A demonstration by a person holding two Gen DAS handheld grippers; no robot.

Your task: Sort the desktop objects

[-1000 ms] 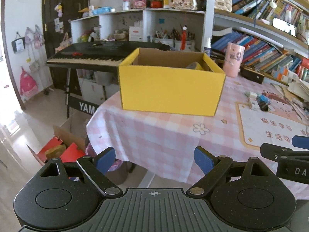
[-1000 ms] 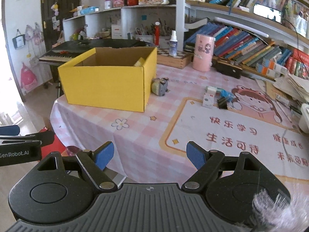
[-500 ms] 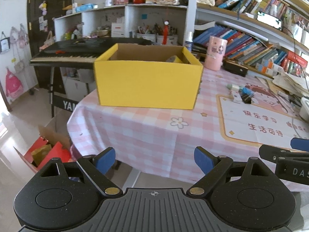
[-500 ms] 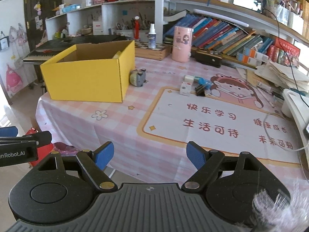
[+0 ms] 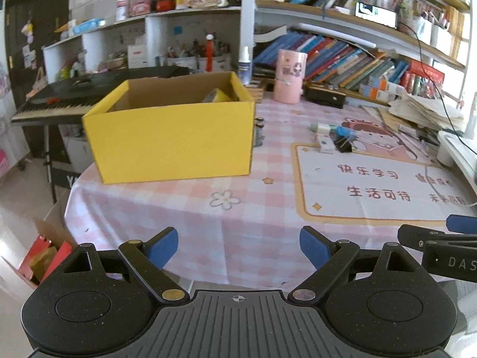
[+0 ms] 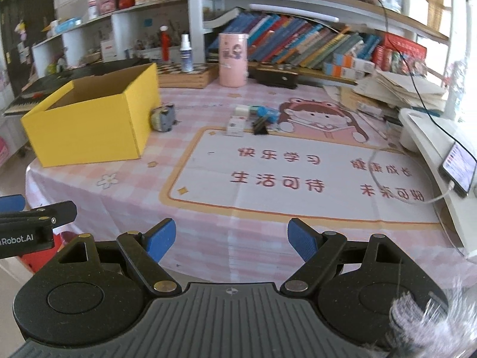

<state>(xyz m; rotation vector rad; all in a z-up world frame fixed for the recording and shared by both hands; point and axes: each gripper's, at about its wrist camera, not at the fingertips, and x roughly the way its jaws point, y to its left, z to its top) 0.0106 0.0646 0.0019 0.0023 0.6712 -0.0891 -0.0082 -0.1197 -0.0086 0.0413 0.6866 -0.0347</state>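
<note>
Left gripper (image 5: 238,246) and right gripper (image 6: 231,237): fingers apart, empty, above near surface (image 6: 208,232) edge. Yellow box (image 6: 89,119) far left; clip (image 6: 260,125), eraser (image 6: 235,125) mid-surface beside mat (image 6: 298,173).

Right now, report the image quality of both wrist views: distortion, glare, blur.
Left wrist view: strong fisheye bend, the bookshelf curves, corners go black, and window light washes out the right edge. Right wrist view: the same bending; glare at the far right, the lit phone screen is unreadable, and a fuzzy grey smudge sits out of focus at bottom right. The yellow box is sharp.
</note>
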